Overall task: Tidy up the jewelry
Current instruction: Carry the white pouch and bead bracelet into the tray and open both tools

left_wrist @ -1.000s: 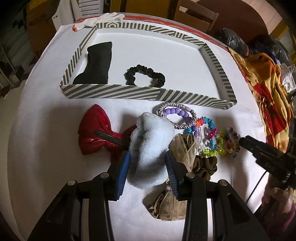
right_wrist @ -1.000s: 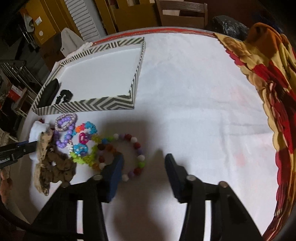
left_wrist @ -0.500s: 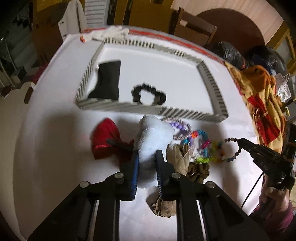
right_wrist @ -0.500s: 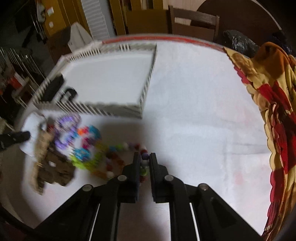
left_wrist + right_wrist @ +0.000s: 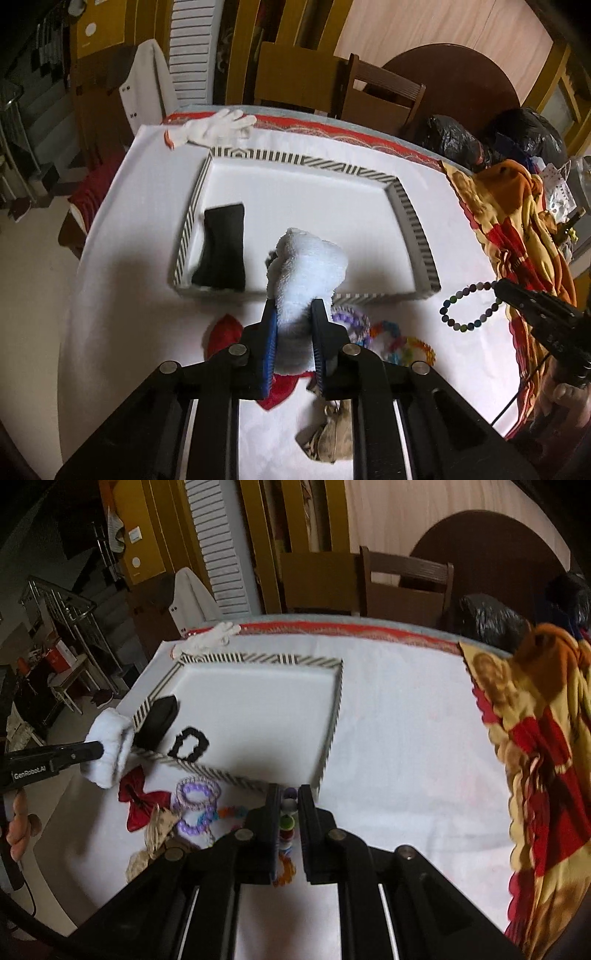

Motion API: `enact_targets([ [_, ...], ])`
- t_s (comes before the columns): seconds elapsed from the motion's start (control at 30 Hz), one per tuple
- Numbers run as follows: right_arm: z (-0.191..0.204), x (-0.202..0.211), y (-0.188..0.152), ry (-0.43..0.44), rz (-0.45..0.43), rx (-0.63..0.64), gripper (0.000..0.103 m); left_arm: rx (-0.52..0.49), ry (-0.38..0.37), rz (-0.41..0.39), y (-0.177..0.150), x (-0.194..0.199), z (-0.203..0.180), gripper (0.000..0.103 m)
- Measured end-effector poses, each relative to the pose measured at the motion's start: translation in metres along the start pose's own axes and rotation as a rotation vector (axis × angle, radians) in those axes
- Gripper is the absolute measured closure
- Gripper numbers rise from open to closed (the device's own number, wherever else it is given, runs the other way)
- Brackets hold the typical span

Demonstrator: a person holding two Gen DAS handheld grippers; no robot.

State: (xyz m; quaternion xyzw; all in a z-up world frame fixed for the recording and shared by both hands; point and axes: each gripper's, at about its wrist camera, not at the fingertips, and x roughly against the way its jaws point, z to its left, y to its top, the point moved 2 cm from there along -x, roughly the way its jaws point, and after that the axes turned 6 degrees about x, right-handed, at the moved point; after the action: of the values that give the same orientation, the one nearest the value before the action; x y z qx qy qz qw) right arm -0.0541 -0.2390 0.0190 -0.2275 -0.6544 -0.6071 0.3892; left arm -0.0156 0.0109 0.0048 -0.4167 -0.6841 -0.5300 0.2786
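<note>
White tablecloth (image 5: 118,229) beneath fluffy white scrunchie (image 5: 308,266), pinched, lifted.

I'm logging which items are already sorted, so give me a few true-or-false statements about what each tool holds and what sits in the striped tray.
1. The left tool grips the fluffy white scrunchie. True.
2. The right tool is open and holds nothing. False: it is shut on the multicolored bead bracelet, which hangs from it.
3. The black scrunchie lies inside the striped tray. True.
4. The red bow lies in the tray. False: it is on the tablecloth outside it.
</note>
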Motion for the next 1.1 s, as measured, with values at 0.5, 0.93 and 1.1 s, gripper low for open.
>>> enact_targets([
  [0.5, 0.019, -0.045, 0.058, 0.009, -0.007, 0.058, 0.094, -0.033, 0.104, -0.031, 0.046, -0.038, -0.002, 0.094],
  [0.93, 0.064, -0.105, 0.070, 0.136, 0.079, 0.079, 0.094, -0.011, 0.114, 0.011, 0.070, -0.080, -0.001, 0.094],
  [1.1, 0.057, -0.134, 0.061, 0.148, 0.139, 0.030, 0.094, -0.008, 0.130, 0.027, 0.073, -0.096, 0.000, 0.094],
])
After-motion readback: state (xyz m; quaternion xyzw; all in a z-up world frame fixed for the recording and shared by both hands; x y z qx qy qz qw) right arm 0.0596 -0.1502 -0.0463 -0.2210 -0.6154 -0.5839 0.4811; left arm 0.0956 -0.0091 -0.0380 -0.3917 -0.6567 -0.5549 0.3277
